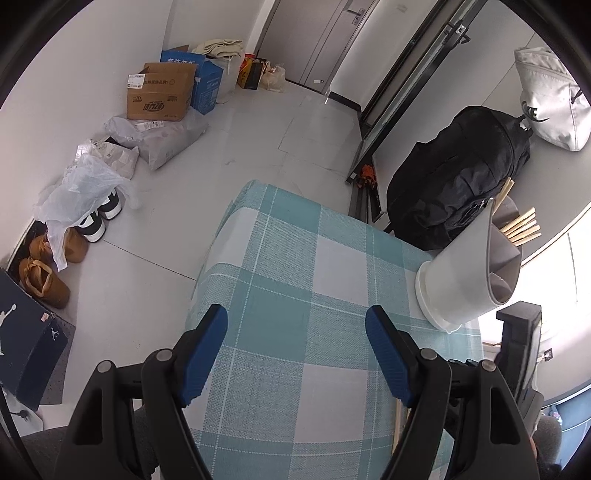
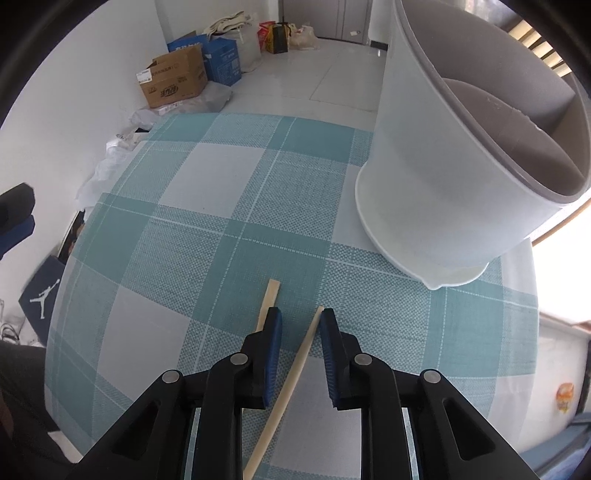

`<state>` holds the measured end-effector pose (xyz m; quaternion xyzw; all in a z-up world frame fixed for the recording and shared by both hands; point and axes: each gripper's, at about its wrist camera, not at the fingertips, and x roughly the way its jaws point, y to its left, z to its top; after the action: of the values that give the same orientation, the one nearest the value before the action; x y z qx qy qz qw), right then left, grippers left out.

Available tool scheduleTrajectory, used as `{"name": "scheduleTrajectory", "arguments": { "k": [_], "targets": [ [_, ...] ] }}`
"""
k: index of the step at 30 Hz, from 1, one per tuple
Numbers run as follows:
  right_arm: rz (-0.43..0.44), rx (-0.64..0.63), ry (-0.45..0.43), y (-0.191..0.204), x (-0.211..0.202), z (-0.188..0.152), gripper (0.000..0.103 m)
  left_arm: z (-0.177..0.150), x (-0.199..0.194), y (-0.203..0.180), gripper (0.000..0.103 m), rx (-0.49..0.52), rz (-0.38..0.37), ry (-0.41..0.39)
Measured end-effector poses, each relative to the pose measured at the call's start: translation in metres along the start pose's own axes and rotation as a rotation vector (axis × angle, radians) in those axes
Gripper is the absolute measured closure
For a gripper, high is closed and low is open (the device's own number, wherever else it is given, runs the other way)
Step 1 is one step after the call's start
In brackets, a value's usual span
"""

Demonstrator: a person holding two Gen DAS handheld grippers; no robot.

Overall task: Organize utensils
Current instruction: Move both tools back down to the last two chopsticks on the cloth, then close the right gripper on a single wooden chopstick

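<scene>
Right gripper (image 2: 301,314), jaws apart, straddles a chopstick (image 2: 291,380) running lengthwise between them, holder (image 2: 424,192) ahead-right; left gripper (image 1: 295,314) open, empty, farther off.

We are in a lived-in home, by the look of an entrance area. Along the white wall sit a brown cardboard box (image 1: 161,92) and a blue carton (image 1: 207,79), with grey plastic parcel bags (image 1: 166,138) on the pale tiled floor (image 1: 258,129). Nearby we see black-and-white sneakers (image 1: 101,218), tan boots (image 1: 44,273) and a dark shoe box with a jumping-figure logo (image 1: 26,347). A grey door with a lever handle (image 1: 354,13) closes the far end. A black backpack (image 1: 461,173) and a white sports bag (image 1: 550,99) hang beside the table's right edge, which wears a teal checked tablecloth (image 1: 280,295)
</scene>
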<state>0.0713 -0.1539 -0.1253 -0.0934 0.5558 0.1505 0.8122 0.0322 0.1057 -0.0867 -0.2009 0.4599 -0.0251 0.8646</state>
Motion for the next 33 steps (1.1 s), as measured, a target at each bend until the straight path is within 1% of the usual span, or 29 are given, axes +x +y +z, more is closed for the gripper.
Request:
{"name": "scheduleTrajectory", "arguments": {
  "k": [2,4,7,10,13,15,17,19,21,23,27,29,33],
  "targets": [
    [0.036,0.043,-0.007,-0.013,-0.006,-0.006,0.100,-0.002,0.001,-0.002,0.030,0.017,0.013,0.002],
    [0.065,0.087,-0.019,-0.019,-0.008,-0.008,0.100,-0.003,0.004,-0.004,0.030,0.030,0.020,0.014],
    [0.091,0.120,-0.063,-0.028,-0.020,-0.014,0.100,-0.008,0.009,-0.009,0.030,0.054,0.025,0.040],
    [0.120,0.146,-0.136,-0.040,-0.044,-0.020,0.100,-0.013,0.014,-0.018,0.030,0.091,0.028,0.065],
    [0.152,0.185,-0.219,-0.058,-0.072,-0.028,0.100,-0.020,0.024,-0.032,0.030,0.128,0.031,0.112],
    [0.196,0.219,-0.270,-0.074,-0.090,-0.033,0.100,-0.025,0.031,-0.043,0.030,0.154,0.039,0.139],
    [0.206,0.237,-0.306,-0.083,-0.101,-0.034,0.100,-0.032,0.040,-0.060,0.030,0.198,0.068,0.169],
    [0.226,0.264,-0.329,-0.091,-0.110,-0.037,0.100,-0.036,0.044,-0.076,0.030,0.247,0.054,0.195],
    [0.248,0.296,-0.349,-0.099,-0.116,-0.038,0.100,-0.042,0.049,-0.093,0.030,0.311,0.068,0.214],
    [0.264,0.317,-0.374,-0.107,-0.125,-0.044,0.100,-0.044,0.052,-0.100,0.030,0.344,0.078,0.230],
    [0.292,0.348,-0.409,-0.122,-0.137,-0.055,0.100,-0.046,0.064,-0.105,0.030,0.343,0.071,0.275],
    [0.300,0.362,-0.424,-0.131,-0.141,-0.062,0.100,-0.047,0.070,-0.104,0.030,0.342,0.109,0.285],
    [0.326,0.396,-0.449,-0.147,-0.149,-0.074,0.100,-0.049,0.075,-0.107,0.030,0.351,0.148,0.285]
  ]
}}
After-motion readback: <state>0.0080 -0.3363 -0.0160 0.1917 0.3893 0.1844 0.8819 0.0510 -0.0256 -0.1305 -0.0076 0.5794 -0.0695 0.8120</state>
